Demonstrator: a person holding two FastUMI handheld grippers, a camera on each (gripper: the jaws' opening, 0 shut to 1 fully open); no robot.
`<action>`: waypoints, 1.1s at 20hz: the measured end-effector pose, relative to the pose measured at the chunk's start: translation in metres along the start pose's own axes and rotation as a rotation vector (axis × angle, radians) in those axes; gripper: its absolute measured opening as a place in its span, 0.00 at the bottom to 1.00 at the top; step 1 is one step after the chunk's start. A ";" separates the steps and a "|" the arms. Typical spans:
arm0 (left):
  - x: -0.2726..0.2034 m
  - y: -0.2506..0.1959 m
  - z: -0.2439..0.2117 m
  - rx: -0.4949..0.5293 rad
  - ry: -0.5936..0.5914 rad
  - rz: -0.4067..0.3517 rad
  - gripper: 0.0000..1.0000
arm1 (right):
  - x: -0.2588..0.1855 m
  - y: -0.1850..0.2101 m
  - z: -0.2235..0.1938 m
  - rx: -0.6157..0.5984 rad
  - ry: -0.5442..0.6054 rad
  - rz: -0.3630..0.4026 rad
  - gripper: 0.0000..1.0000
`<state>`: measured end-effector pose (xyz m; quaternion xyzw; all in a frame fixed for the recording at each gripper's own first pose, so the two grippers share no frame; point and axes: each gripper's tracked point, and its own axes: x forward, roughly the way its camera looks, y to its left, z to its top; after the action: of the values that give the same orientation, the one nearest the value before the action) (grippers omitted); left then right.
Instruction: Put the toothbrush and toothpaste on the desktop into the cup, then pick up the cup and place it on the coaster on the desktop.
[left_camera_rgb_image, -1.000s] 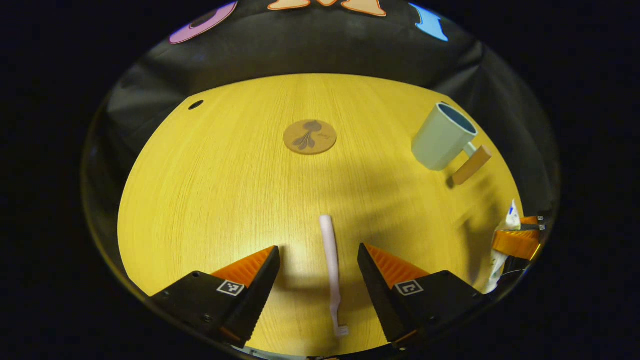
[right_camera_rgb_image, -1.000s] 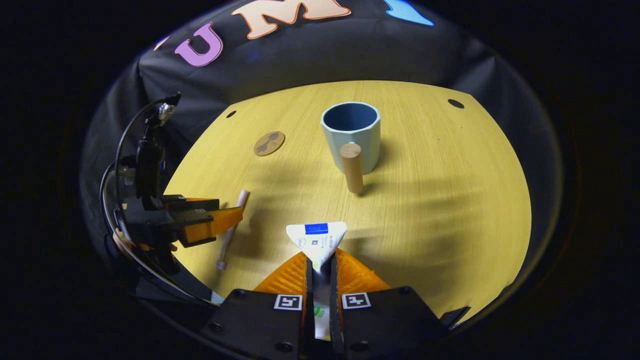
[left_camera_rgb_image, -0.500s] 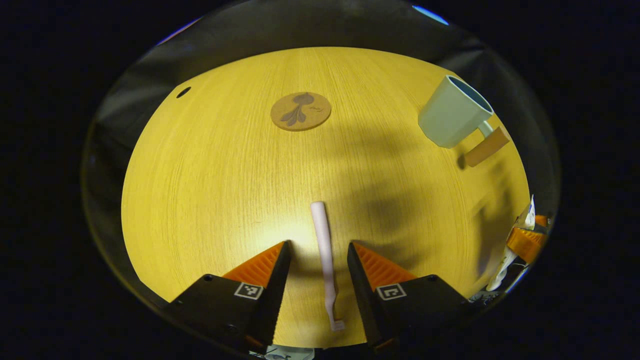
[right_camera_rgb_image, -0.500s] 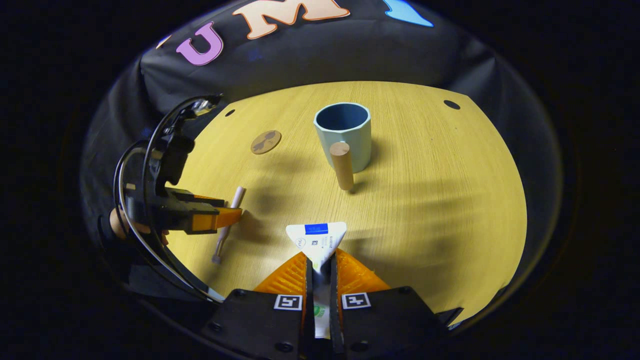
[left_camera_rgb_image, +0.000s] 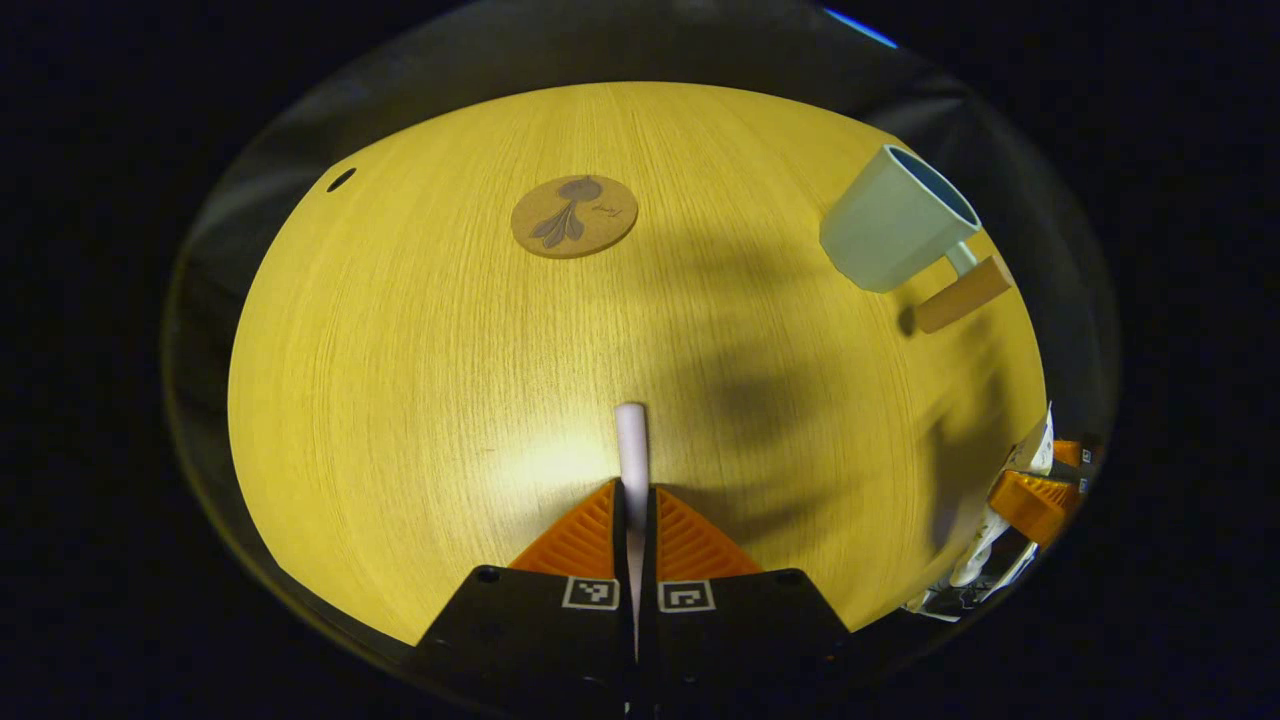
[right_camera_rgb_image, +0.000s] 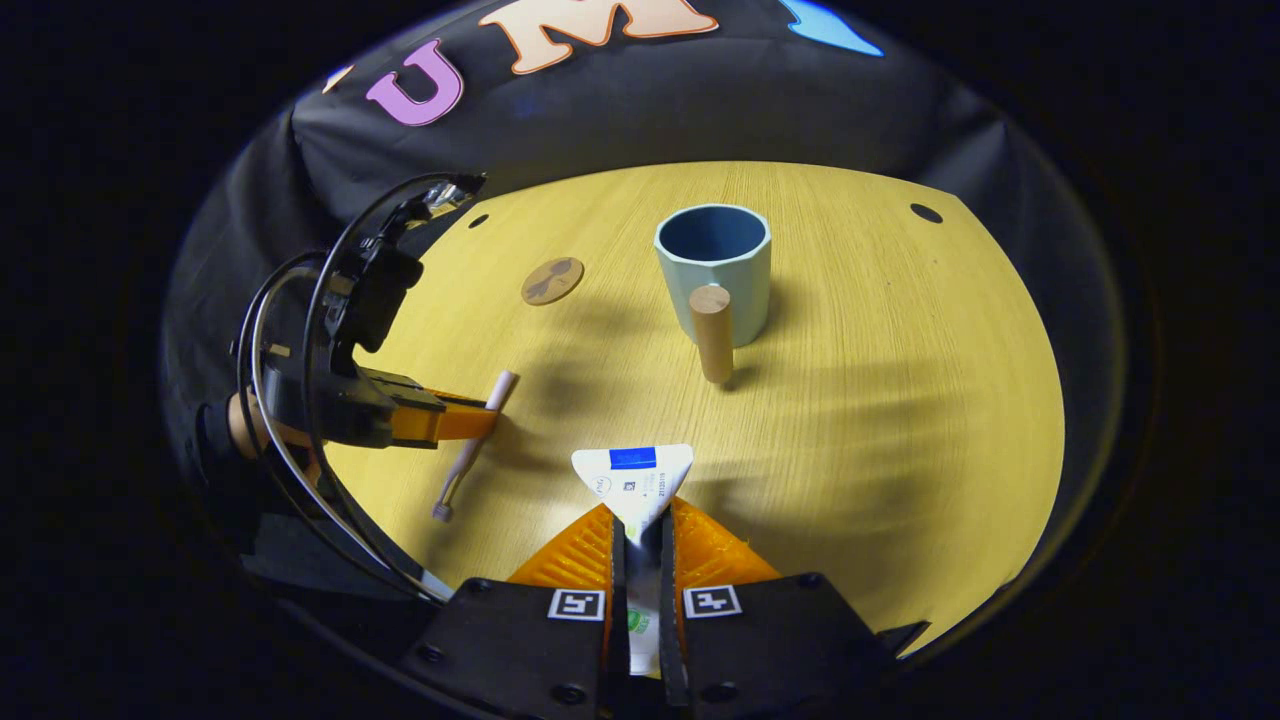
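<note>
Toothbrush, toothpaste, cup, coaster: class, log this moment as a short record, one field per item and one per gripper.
toothbrush: clamped in the left gripper
toothpaste: clamped in the right gripper, flat end forward
cup: upright on the desktop, empty, wooden handle toward the right gripper
coaster: bare, left of the cup
left gripper: shut
right gripper: shut

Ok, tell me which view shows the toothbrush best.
The right gripper view: the toothbrush shows along nearly its whole length, brush head low, clamped in the left hand-held gripper. The left gripper view gives just the handle end poking out between that gripper's closed fingers.
</note>
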<state>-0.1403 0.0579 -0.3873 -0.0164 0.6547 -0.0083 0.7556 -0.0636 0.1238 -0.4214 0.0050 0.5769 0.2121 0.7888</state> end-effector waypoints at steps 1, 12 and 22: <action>-0.001 -0.001 0.001 -0.013 -0.024 -0.008 0.00 | -0.001 0.000 0.003 0.002 -0.008 0.005 0.14; -0.060 -0.024 0.031 -0.084 -0.326 -0.129 0.00 | -0.023 0.000 0.067 0.035 -0.212 0.039 0.14; -0.130 -0.044 0.056 -0.131 -0.519 -0.195 0.00 | -0.048 -0.012 0.227 -0.003 -0.599 0.058 0.14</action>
<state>-0.1030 0.0187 -0.2493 -0.1297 0.4339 -0.0342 0.8909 0.1353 0.1502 -0.3047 0.0827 0.3180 0.2244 0.9174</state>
